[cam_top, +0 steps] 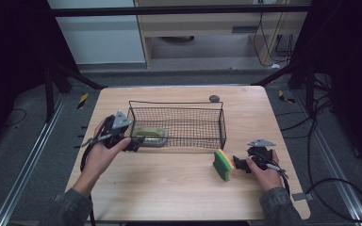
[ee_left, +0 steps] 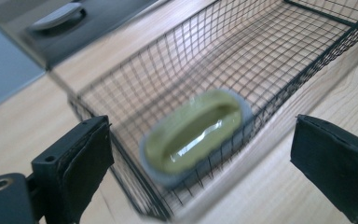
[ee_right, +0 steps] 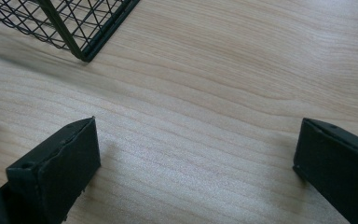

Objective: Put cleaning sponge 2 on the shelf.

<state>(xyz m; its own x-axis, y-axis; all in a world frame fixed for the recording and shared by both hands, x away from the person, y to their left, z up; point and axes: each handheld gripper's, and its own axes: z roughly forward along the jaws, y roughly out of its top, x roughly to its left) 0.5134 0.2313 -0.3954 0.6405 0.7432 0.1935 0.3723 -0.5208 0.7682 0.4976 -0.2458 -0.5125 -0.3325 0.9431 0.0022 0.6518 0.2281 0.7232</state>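
A black wire basket [cam_top: 176, 103] stands at the middle of the wooden table. Inside its near left corner lies an oval green object with a grey rim [cam_top: 152, 135]. My left gripper [cam_top: 133, 141] hovers just outside that corner, open. In the left gripper view the oval object [ee_left: 193, 133] shows through the basket mesh [ee_left: 307, 70], beyond the gap of the left gripper [ee_left: 200, 126]. A green and yellow sponge [cam_top: 223, 165] stands on edge at the near right. My right gripper [cam_top: 238, 164] sits just right of it, open over bare wood [ee_right: 196, 126].
A small grey round object [cam_top: 213, 98] lies at the table's far edge behind the basket. The basket's corner [ee_right: 81, 46] is up left in the right gripper view. Bare tabletop [cam_top: 169, 179] stretches between my forearms. Cables trail off the right side.
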